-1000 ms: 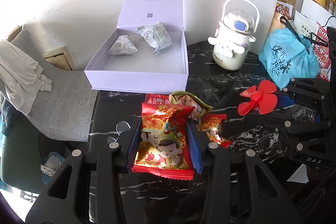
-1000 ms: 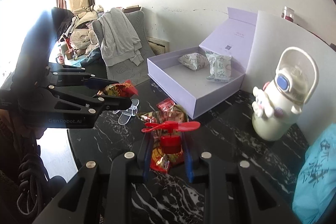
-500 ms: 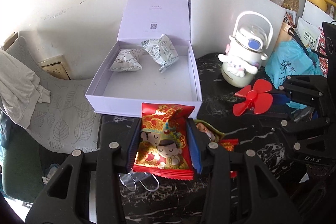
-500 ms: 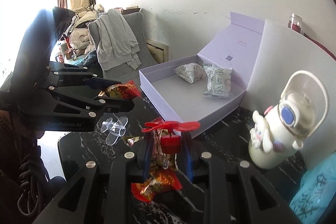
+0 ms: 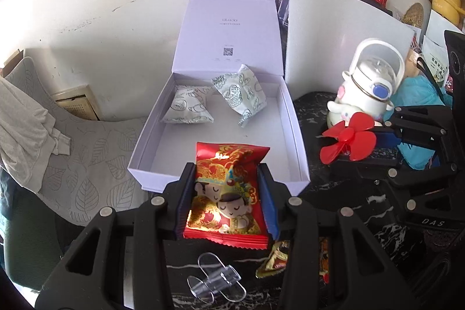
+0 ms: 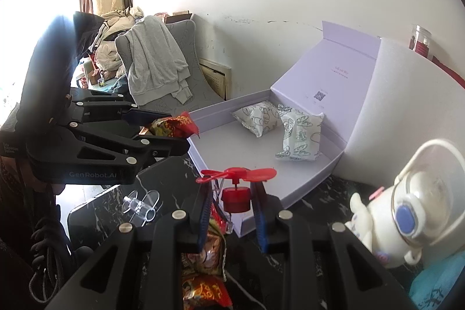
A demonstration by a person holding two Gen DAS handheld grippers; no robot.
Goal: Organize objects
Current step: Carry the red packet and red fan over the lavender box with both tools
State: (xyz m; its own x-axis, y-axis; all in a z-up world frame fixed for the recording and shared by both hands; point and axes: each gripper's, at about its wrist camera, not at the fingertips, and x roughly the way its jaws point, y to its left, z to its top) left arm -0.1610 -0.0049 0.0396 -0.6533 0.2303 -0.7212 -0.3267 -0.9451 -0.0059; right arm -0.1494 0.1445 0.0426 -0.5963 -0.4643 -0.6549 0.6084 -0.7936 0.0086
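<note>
A: What does each hand have right now?

B: The left gripper [image 5: 225,195] is clamped on a red snack packet [image 5: 226,193] printed with two cartoon figures; the packet sits upright between the jaws, its top edge over the near wall of the open lavender gift box [image 5: 293,135]. The right gripper [image 6: 232,205] is clamped on the hub of a small red fan propeller [image 6: 236,182], blades spread above the jaws, just short of the box's near corner at its 12 o'clock.

A: So which step is this?

B: I judge it the carry: both items are held above the counter [image 5: 363,211] and headed for the box. Two pale patterned pouches [image 5: 189,109] already lie in its far half, around 11 and 12 o'clock from the left gripper.

A: What does the next move call for?

B: Probably bringing the packet on over the wall to the bare near floor, lowering, then parting the jaws. The propeller needs the same at the box's right side, clear of the cartoon water bottle [image 6: 407,211] at 3 o'clock. More snack packets [image 6: 203,252] and a clear plastic clip [image 5: 215,281] are left on the counter.
</note>
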